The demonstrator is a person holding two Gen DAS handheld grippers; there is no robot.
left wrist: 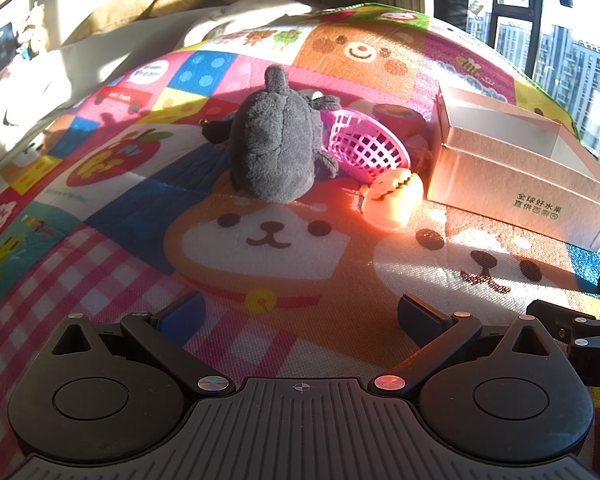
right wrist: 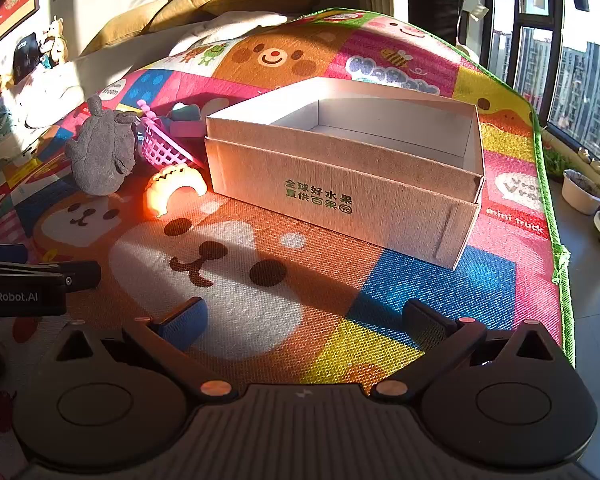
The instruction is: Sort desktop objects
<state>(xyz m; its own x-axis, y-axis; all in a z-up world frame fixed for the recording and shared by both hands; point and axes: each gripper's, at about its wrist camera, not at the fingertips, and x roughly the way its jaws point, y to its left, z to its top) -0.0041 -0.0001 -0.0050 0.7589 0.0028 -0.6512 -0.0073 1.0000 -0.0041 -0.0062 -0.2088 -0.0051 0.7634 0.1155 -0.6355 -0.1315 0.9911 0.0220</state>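
Left wrist view: the left gripper [left wrist: 300, 316] is seen with its jaws spread wide and nothing between them, tilted down over the play mat [left wrist: 100, 280]. Straight ahead of it one grey plush toy [left wrist: 278, 148] is found, its long axis running away from the gripper. Just right of the plush one pink basket [left wrist: 364, 146] lies tipped, and one orange toy [left wrist: 394, 200] sits nearer, ahead and slightly right. One cardboard box [left wrist: 512, 184] stands further right. The left gripper is judged the nearer to the toys.

Right wrist view: the right gripper [right wrist: 304, 320] is likewise held wide and empty. The cardboard box [right wrist: 340, 188] is seen ahead, open-topped and apparently empty, its long side lying across the view. The plush [right wrist: 100, 156], basket [right wrist: 162, 148] and orange toy [right wrist: 176, 190] are placed ahead to the left, with a few smaller items behind them that cannot be counted.
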